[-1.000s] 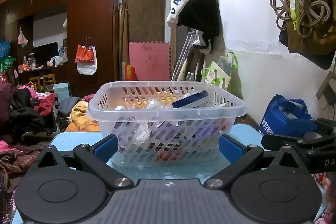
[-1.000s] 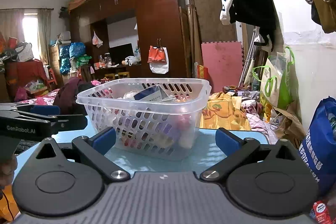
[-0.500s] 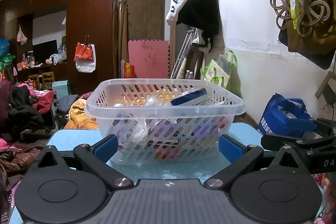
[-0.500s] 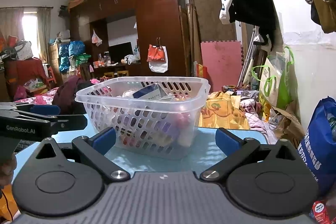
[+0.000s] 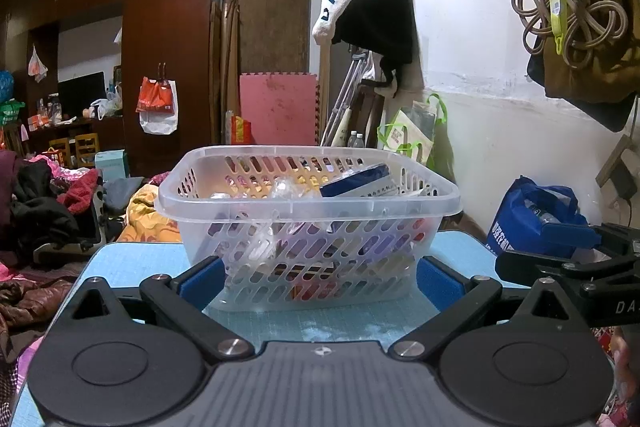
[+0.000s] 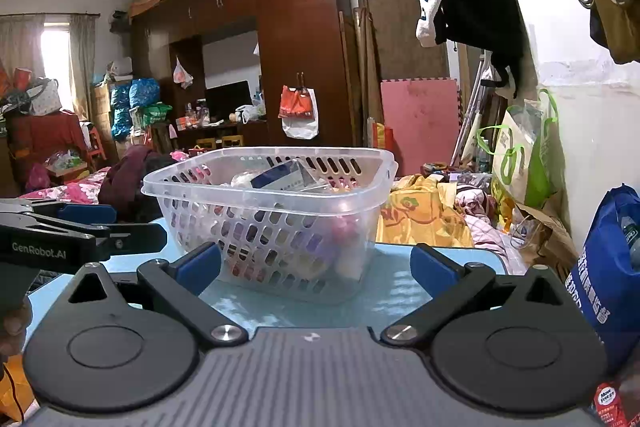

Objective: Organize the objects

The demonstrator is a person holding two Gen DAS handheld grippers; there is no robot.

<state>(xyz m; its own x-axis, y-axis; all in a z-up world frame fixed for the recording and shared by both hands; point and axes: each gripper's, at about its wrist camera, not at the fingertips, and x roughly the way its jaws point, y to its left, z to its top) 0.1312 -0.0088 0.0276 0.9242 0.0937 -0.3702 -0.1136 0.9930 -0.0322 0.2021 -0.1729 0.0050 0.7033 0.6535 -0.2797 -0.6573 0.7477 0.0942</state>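
Observation:
A clear plastic basket (image 5: 308,203) with slotted walls stands on the light blue table (image 5: 128,263). It holds several small items, among them a blue and white box (image 5: 356,183). My left gripper (image 5: 318,277) is open and empty, just in front of the basket. My right gripper (image 6: 316,265) is open and empty, in front of the basket (image 6: 272,223) and to its right. The right gripper shows at the right edge of the left wrist view (image 5: 572,255); the left gripper shows at the left edge of the right wrist view (image 6: 80,231).
A blue bag (image 6: 612,267) stands right of the table by the white wall. Piles of clothes and bedding (image 6: 424,215) lie behind the table. A dark wooden wardrobe (image 5: 168,39) and a pink foam mat (image 5: 280,109) stand at the back.
Both views have shifted slightly; the basket sits a little lower and nearer in each. Both grippers stay open.

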